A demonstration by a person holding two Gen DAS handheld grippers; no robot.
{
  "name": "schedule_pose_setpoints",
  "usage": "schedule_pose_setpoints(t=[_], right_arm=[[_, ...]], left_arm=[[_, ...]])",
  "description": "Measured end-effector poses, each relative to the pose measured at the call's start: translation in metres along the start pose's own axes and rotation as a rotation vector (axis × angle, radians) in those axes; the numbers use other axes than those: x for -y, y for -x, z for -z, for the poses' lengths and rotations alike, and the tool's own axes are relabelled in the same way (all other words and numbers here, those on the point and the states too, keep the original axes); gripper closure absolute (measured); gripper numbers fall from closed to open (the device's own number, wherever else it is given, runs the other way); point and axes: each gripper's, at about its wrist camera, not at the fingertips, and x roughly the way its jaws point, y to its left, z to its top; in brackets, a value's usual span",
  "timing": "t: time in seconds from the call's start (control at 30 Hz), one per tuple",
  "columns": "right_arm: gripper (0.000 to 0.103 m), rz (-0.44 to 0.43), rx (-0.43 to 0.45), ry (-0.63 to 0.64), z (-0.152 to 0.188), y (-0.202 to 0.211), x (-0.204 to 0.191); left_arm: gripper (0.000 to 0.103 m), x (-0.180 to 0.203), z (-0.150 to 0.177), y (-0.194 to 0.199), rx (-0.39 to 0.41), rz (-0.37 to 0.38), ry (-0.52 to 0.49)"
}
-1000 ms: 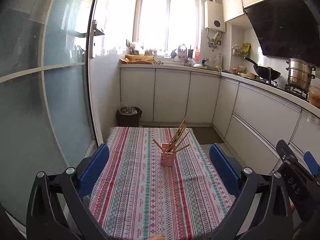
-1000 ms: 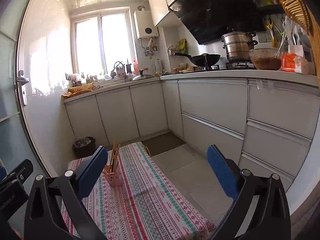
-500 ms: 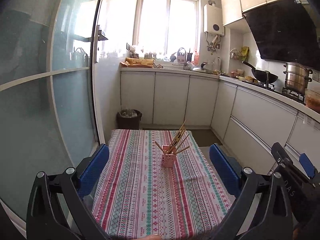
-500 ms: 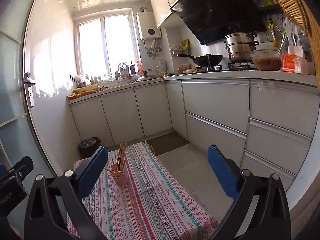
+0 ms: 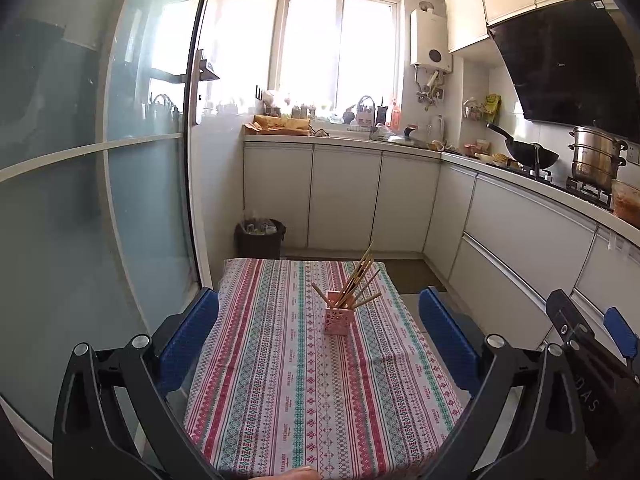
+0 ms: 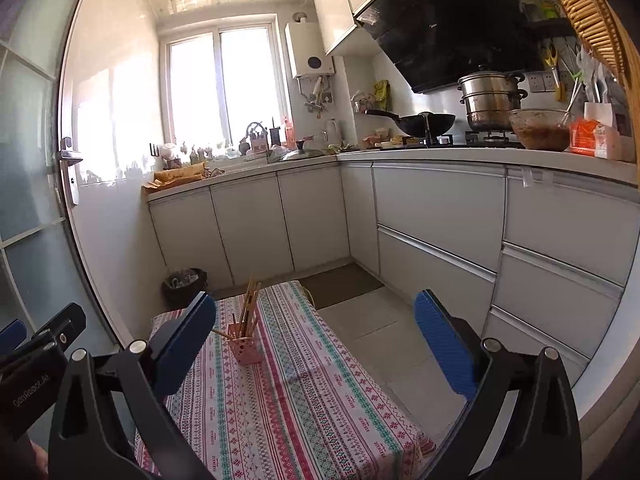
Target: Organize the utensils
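Now both blue-padded grippers, left gripper (image 5: 318,338) and right gripper (image 6: 316,338), hang spread wide, holding nothing. Wooden chopsticks (image 5: 356,280) stand splayed in a small pink perforated holder (image 5: 337,321) on the striped patterned tablecloth (image 5: 280,392), well apart from both.

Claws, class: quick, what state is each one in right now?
Left claw: open, holding nothing.
Right claw: open, holding nothing.

Sunlit window (image 5: 339,50), white cabinets (image 5: 344,196), seemingly tiled floor (image 6: 372,320)
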Motion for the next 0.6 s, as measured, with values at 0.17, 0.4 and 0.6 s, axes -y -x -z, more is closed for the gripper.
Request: schedule_pose_setpoints(t=[0.17, 0.4, 0.6], right_arm=[[0.006, -0.005, -0.006, 0.002, 0.0006, 0.0013, 0.0000], [0.006, -0.009, -0.011, 0.001, 0.0006, 0.0018, 0.0012], [0.006, -0.009, -0.009, -0.001, 0.0019, 0.0044, 0.0013]], left_arm=[[0.007, -0.0031, -0.0015, 0.0021, 0.007, -0.003, 0.005], [0.007, -0.0025, -0.0023, 0.0032, 0.008, -0.005, 0.005], [0.007, -0.0002, -0.0019, 0.0063, 0.014, -0.014, 0.001]])
